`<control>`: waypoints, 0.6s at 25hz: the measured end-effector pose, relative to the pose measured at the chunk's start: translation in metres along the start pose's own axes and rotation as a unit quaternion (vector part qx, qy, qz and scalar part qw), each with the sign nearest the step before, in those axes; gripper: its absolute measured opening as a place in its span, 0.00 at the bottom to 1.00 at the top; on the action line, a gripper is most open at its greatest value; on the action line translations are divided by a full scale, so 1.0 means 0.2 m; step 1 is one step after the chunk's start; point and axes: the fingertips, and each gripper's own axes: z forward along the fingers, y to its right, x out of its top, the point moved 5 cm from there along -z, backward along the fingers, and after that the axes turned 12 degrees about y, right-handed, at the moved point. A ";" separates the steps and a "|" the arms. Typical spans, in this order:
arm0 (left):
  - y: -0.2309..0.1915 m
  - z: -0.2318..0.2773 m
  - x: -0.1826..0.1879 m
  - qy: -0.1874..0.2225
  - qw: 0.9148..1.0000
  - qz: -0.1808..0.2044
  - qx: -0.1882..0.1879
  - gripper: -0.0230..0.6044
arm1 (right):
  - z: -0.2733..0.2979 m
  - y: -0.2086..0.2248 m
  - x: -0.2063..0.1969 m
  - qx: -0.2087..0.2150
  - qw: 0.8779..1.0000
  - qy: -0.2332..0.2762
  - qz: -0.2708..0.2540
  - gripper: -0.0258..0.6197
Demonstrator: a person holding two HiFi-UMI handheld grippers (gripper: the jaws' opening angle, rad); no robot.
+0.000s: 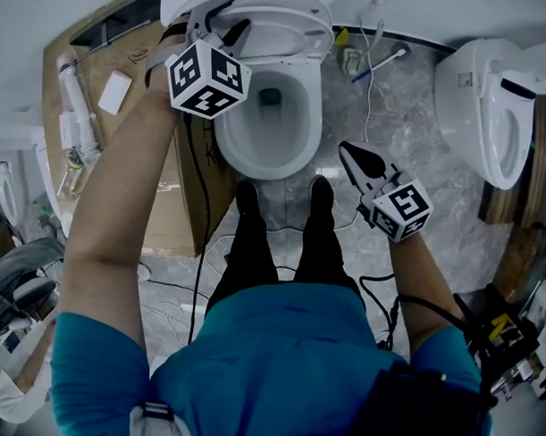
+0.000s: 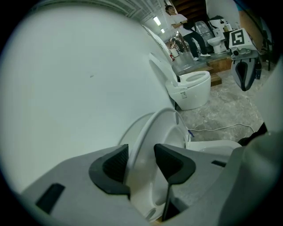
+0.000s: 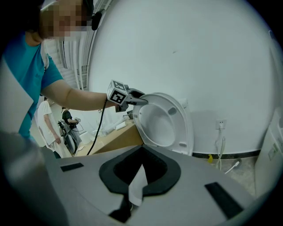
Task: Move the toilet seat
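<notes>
Your left tool (image 2: 141,155) straddles the rim of the toilet seat (image 2: 148,132). Its jaws are released, with a gap showing at the right pad. The seat stands raised, nearly upright, by the wall behind the bowl (image 1: 269,123). Your right tool (image 3: 140,152) is clenched on nothing and held well apart, above the floor (image 1: 411,110).

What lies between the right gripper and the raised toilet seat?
The stretch is bare: in the right gripper view the right gripper faces the toilet seat through open air, with nothing standing between.
</notes>
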 end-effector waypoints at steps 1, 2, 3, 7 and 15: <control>-0.01 0.01 0.00 -0.001 1.000 0.000 0.002 0.33 | 0.00 0.00 0.00 0.000 1.000 0.000 0.001 0.04; -0.01 0.01 0.00 -0.001 1.000 0.001 0.004 0.33 | 0.00 0.00 0.00 0.000 1.000 0.000 0.002 0.04; -0.02 0.02 0.00 -0.002 1.000 0.001 0.006 0.33 | -0.01 0.00 0.00 0.000 1.000 0.000 0.003 0.04; -0.04 0.04 -0.01 -0.004 1.000 0.004 0.013 0.33 | -0.01 0.02 -0.01 -0.002 1.000 -0.001 0.005 0.04; -0.08 0.07 -0.01 -0.007 0.999 0.005 0.033 0.35 | 0.00 0.04 -0.01 -0.003 1.000 0.000 0.009 0.04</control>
